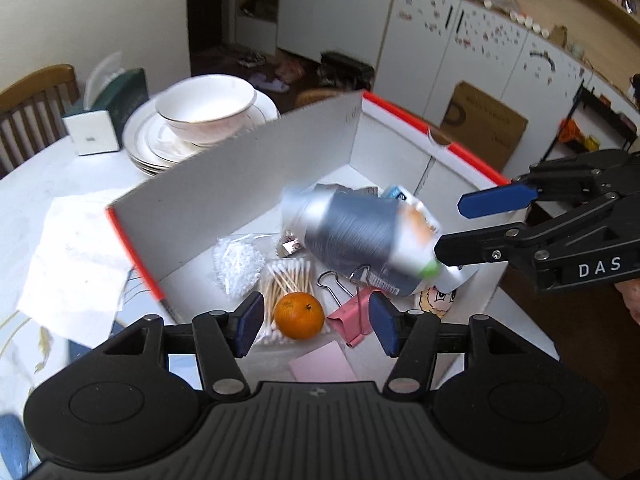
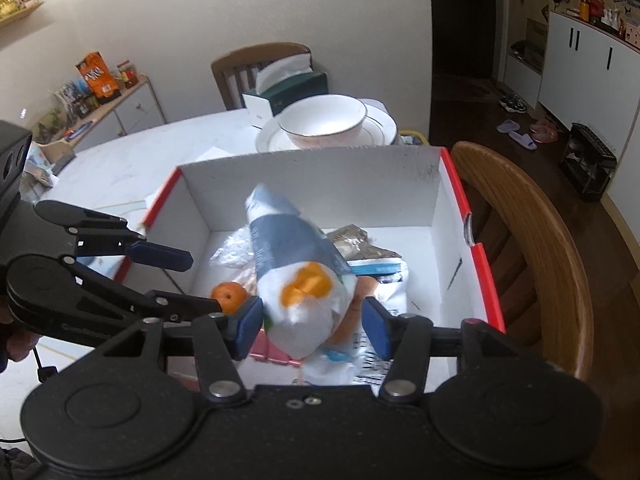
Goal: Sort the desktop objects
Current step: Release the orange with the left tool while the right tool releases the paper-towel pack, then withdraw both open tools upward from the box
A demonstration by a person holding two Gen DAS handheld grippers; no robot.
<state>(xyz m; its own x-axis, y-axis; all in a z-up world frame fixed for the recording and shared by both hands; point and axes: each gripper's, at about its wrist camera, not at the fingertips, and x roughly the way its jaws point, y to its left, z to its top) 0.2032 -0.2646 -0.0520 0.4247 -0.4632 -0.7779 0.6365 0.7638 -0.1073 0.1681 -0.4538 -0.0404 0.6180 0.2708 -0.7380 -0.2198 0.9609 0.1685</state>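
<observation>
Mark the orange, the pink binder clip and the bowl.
orange (image 1: 299,316), left wrist view, middle of the peel.
pink binder clip (image 1: 348,320), left wrist view, pink body.
bowl (image 2: 324,122), right wrist view, inner wall.

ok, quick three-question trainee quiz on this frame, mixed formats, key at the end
1. True or false: the bowl stands on stacked plates outside the box.
2. Which lies in the box right beside the orange? A) cotton swabs B) scissors C) a spoon
3. What is the left gripper holding?

Key: 1 true. 2 A. 3 Nothing; its jaws stand open above the box contents.
</observation>
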